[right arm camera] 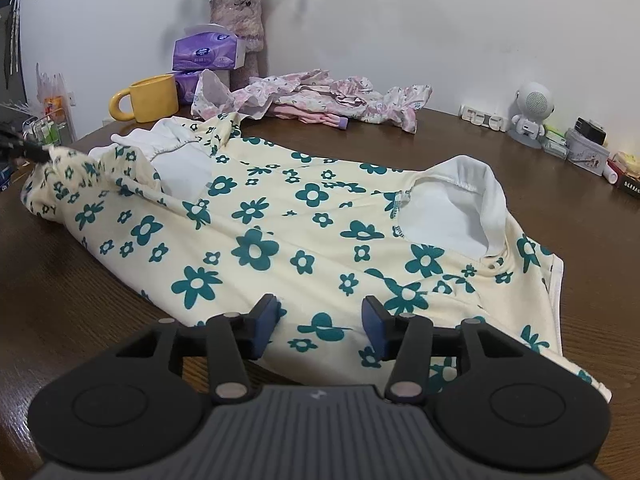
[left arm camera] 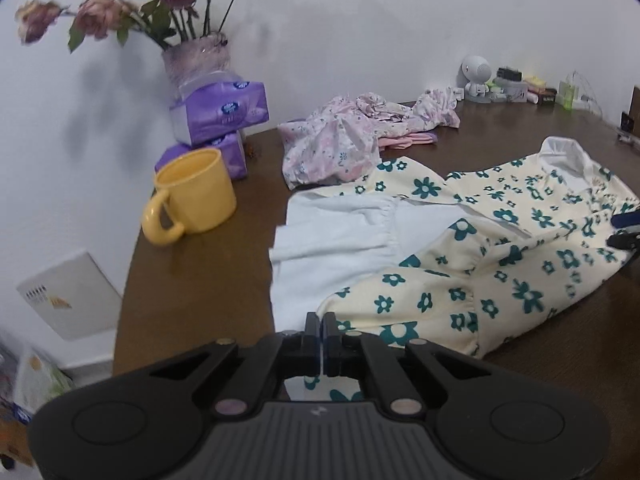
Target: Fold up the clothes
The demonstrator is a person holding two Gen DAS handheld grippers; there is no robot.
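Note:
A cream garment with teal flowers and white lining lies spread on the brown table; it also shows in the left wrist view. My left gripper is shut on the garment's hem edge, seen at the far left of the right wrist view pinching the lifted cloth. My right gripper is open, its blue-padded fingers just above the garment's near edge, holding nothing. It shows at the right edge of the left wrist view.
A pile of pink floral clothes lies at the back. A yellow mug, purple tissue packs and a flower vase stand at the back left. A white robot figure and small boxes line the back right.

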